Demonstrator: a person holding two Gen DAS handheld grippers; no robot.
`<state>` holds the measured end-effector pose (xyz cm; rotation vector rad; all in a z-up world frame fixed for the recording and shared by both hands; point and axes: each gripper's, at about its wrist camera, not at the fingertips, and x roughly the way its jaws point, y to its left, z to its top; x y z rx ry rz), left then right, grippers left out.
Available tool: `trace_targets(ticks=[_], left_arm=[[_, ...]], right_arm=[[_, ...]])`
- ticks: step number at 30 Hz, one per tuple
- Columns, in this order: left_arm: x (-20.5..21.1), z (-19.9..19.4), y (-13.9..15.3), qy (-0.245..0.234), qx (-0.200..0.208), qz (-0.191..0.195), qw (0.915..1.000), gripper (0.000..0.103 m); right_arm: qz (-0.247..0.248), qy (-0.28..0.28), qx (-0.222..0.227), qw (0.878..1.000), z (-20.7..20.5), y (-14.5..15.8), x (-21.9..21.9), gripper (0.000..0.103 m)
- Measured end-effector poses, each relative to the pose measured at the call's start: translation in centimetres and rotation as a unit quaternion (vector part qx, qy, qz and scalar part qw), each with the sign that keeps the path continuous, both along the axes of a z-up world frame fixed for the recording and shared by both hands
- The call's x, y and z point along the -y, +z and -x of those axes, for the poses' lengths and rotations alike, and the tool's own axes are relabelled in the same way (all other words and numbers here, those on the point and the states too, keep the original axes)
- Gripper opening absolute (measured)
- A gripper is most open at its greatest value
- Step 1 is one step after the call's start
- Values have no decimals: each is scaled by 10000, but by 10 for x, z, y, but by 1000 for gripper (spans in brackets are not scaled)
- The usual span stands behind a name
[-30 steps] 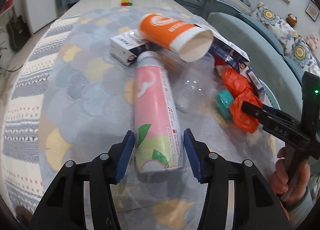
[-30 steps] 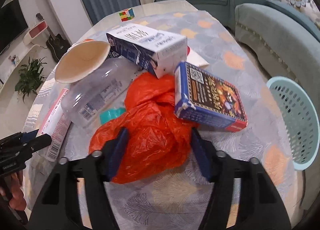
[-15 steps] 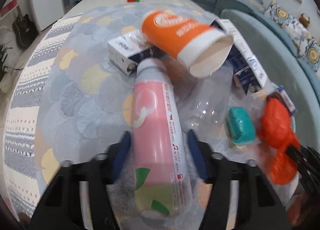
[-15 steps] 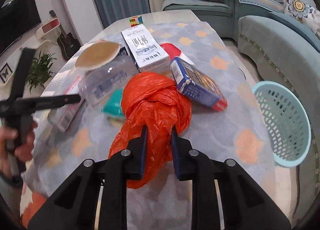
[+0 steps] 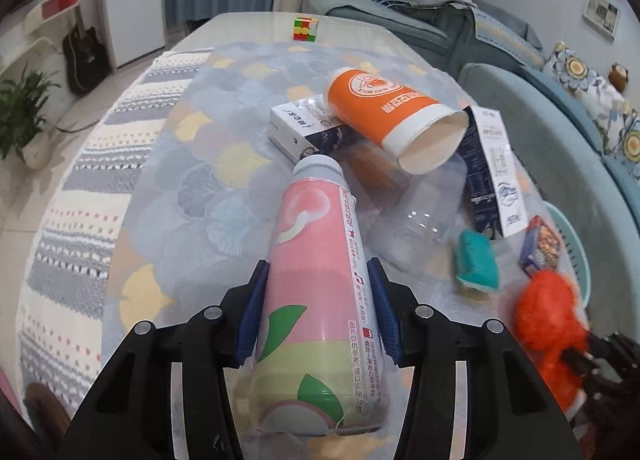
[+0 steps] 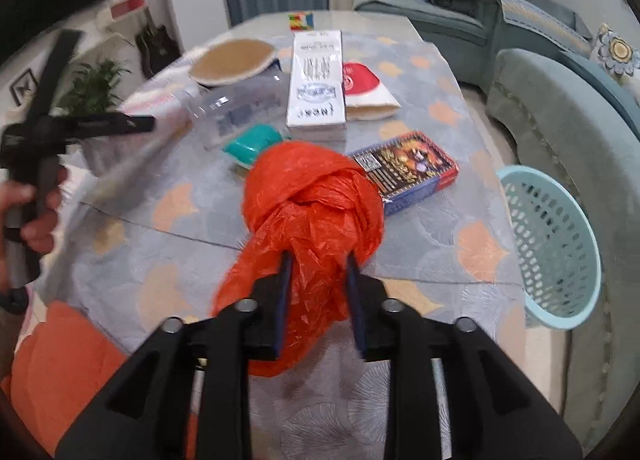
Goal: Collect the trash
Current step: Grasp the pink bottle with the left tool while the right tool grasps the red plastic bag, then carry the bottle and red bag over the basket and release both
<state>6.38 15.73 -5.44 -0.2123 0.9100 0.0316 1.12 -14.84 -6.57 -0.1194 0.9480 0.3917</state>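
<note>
Two grippers each hold a piece of trash. The left gripper (image 5: 318,308) has its blue pads clamped on the flanks of a tall pink-and-green plastic bottle (image 5: 320,288), whose long axis runs straight away from the camera, cap end far. A second ago those pads stood wide on either side of the bottle; now they press it. The right gripper (image 6: 318,296) is closed narrowly on a crumpled orange plastic bag (image 6: 316,212), which a second ago lay loose on the table between spread fingers and now seems lifted off the cloth, though blur makes that uncertain. Beyond the bottle lie a clear plastic bottle (image 5: 416,228), a teal wrapper (image 5: 476,260), an orange paper cup (image 5: 396,116) on its side with its mouth facing right, and white-and-blue cartons (image 5: 494,172). A light-blue perforated basket (image 6: 552,244) stands off the table's right edge, with a colourful flat box (image 6: 408,168) between bag and basket.
</note>
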Motion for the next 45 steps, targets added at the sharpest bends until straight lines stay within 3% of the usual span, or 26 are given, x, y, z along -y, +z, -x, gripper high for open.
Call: trace_targets(ticks=[3, 10, 11, 13, 18, 25, 34, 40, 45], left_arm=[[2, 5, 1, -58, 42, 127, 9999, 47], [15, 12, 5, -167, 187, 198, 9995, 47], [16, 14, 8, -181, 263, 202, 9993, 47], [18, 19, 18, -204, 444, 214, 9986, 47], [28, 31, 44, -298, 922, 260, 9950, 47], [65, 37, 89, -623, 1549, 295, 9855, 47], [164, 9, 134, -1535, 1973, 371, 9675, 47], [245, -22, 131, -2026, 1974, 463, 9580, 47], [307, -51, 99, -2435, 1537, 533, 9562, 47]], right_arm=[[-171, -214, 132, 9995, -1, 7, 7, 75], [-201, -512, -165, 9984, -31, -13, 0, 78], [-289, -546, -309, 9976, -36, -20, 1, 77], [-460, -504, -470, 9966, -39, -28, 0, 62], [-539, -370, -173, 9977, -31, -19, -3, 35], [-772, -389, 566, 9946, -16, 27, 12, 33], [-982, -1433, 1341, 9756, -26, 82, 103, 33], [-1038, -2402, 1333, 9559, -45, 82, 185, 34], [-805, -3300, 1149, 9335, -63, 57, 242, 34]])
